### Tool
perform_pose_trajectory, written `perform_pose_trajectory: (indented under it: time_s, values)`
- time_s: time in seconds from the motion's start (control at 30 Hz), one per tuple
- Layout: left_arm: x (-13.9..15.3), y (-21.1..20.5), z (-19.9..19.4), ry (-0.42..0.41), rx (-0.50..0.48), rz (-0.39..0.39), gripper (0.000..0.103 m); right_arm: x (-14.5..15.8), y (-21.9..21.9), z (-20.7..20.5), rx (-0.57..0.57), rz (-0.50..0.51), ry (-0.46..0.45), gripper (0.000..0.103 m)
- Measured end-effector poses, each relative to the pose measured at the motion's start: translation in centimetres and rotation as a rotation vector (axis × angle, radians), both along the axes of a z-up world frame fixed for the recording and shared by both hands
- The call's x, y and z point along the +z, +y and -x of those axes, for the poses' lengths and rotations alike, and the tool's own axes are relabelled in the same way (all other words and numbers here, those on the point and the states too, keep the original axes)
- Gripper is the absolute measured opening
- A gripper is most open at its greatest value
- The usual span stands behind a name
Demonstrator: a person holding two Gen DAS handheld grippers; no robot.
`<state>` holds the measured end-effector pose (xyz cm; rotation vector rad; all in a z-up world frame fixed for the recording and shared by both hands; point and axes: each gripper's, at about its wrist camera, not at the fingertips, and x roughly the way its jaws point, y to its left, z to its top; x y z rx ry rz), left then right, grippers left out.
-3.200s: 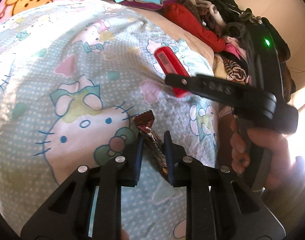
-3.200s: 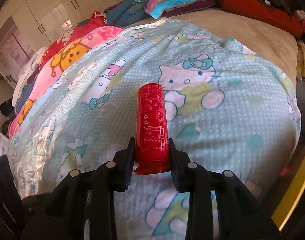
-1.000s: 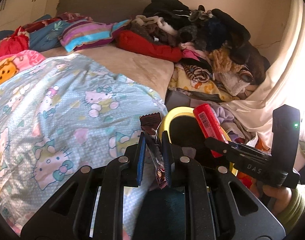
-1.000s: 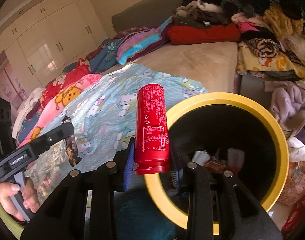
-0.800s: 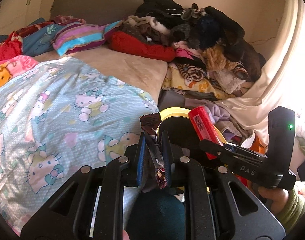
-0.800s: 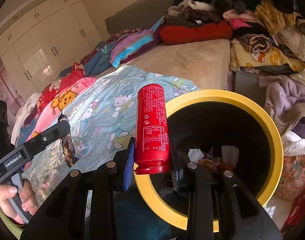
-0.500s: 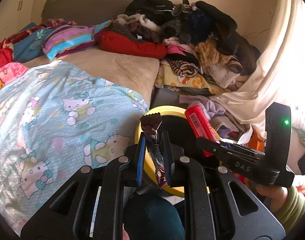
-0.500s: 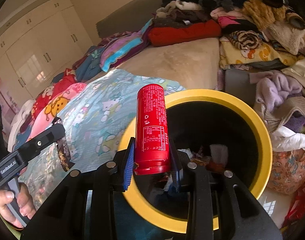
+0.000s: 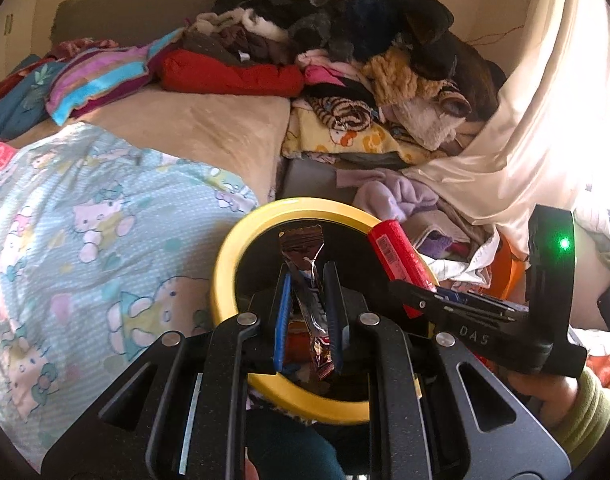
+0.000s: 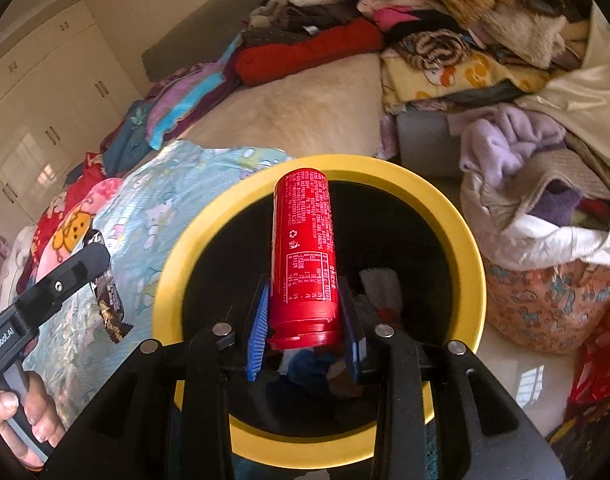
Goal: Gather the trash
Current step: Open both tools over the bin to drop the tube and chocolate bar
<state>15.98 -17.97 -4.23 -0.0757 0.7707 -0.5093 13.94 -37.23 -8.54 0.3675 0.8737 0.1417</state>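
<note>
Pointing lengthwise away from its fingers, the red can (image 10: 305,256) sits clamped in the right gripper (image 10: 305,320) above the yellow-rimmed bin (image 10: 457,232). The left gripper (image 9: 308,312) pinches an upright brown wrapper (image 9: 305,272) over that rim, beside the cartoon-print blanket (image 9: 85,240) and piled clothes (image 9: 385,60).

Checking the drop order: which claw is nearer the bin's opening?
Right. The right claw holds the red can over the yellow-rimmed bin; the left claw, with its wrapper, is beside the rim.

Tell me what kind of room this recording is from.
Almost certainly a lived-in bedroom: a bed under a cartoon-cat quilt, a heap of clothes piled along the wall, and built-in wardrobe doors. A yellow-rimmed trash bin stands beside the bed.
</note>
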Motion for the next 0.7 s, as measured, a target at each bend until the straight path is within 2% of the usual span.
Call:
perform_pose_trajectory:
  time_s: [0.33,0.57,0.63,0.7]
  values:
    - [-0.3,-3.3,-3.0,0.012,-0.048,-0.014,0.011,-0.8,-0.6,-0.2,-0.012,0.007,0.026,0.030]
    - [-1.7,-4.3,-5.5,0.083,-0.053,-0.005,0.011,-1.3,-0.5,-0.1,-0.005,-0.004,0.053,0.033]
    - [-2.2,-4.1,-6.0,0.107,-0.043,0.004,0.020,-1.4,-0.6,0.1,-0.008,-0.002,0.058,0.037]
    - [-2.4,-4.0,-6.0,0.111,-0.032,0.008,0.046,-1.3,-0.7,0.4,-0.011,0.011,0.059,0.042]
